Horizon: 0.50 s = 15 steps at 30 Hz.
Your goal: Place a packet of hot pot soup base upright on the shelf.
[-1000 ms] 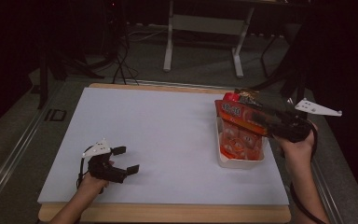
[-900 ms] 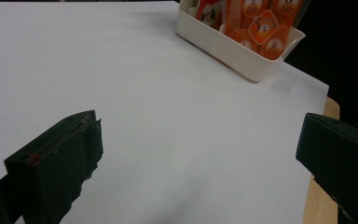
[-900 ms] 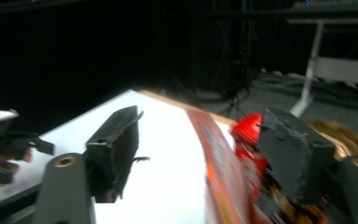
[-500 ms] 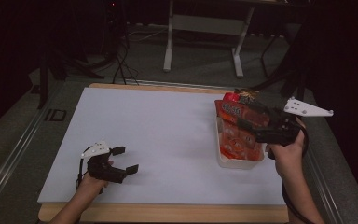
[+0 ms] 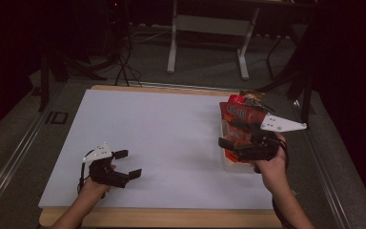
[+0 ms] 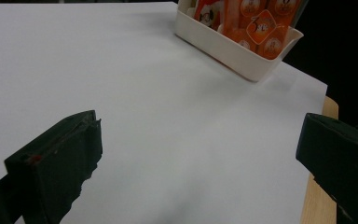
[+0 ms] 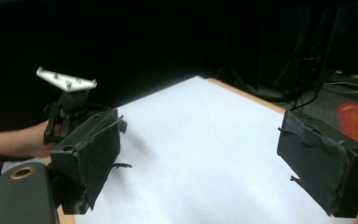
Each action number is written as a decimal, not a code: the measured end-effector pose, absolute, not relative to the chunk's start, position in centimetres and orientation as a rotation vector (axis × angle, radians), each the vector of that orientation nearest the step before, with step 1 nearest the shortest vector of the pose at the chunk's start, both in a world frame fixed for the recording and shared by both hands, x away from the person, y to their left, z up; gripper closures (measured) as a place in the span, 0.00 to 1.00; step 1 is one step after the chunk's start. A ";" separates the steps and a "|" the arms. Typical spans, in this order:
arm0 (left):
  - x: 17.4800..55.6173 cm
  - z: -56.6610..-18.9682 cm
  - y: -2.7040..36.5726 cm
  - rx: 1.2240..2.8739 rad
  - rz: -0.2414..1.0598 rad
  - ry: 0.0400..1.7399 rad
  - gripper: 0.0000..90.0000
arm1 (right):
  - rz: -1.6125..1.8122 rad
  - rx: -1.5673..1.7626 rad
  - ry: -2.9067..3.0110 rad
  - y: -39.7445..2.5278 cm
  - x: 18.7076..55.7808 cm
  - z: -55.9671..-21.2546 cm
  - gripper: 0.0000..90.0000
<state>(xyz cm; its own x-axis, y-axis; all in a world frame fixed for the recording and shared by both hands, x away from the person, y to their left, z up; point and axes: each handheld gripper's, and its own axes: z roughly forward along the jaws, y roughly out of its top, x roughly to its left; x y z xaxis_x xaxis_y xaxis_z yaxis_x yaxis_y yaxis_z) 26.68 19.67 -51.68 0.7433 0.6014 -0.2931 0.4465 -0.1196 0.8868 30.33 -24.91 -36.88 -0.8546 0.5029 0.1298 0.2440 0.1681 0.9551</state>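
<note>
Snack packets [image 6: 256, 28] show their orange print in the left gripper view, standing in a white tray [image 5: 229, 162] near the worktop's right edge; both grippers, left [image 5: 127, 164] and right [image 5: 229, 136], gape empty.

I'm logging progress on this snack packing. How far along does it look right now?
Done: orange and red snack packets already stand in the white bin at the table's right edge. In hand: nothing; the right gripper is open beside the bin, and the left gripper rests open on the white sheet. Left: no loose packets lie on the sheet, so little seems to remain.
</note>
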 end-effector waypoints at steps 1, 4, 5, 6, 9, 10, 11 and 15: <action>26.7 -51.7 19.7 1.747 0.160 0.826 0.00 | 1.728 0.730 2.253 -24.3 30.4 -37.8 0.15; 26.6 -51.6 19.7 1.746 0.157 0.824 0.00 | 1.728 0.736 2.286 -23.7 30.4 -38.9 0.15; 26.6 -51.6 19.6 1.745 0.157 0.824 0.00 | 1.727 0.747 2.290 -23.5 30.4 -39.3 0.15; 26.6 -51.6 19.6 1.748 0.158 0.821 0.00 | 1.726 0.748 2.298 -23.3 30.4 -39.7 0.15; 26.6 -51.6 19.5 1.753 0.161 0.816 0.00 | 1.717 0.750 2.314 -22.9 30.4 -40.9 0.15; 26.6 -51.6 19.5 1.753 0.161 0.816 0.00 | 1.695 0.750 2.313 -22.8 30.3 -41.2 0.15; 26.6 -51.6 19.5 1.754 0.161 0.815 0.00 | 1.677 0.763 2.306 -22.7 30.3 -41.5 0.15; 26.6 -51.6 19.5 1.756 0.154 0.817 0.00 | 1.668 0.780 2.315 -22.7 30.2 -42.4 0.15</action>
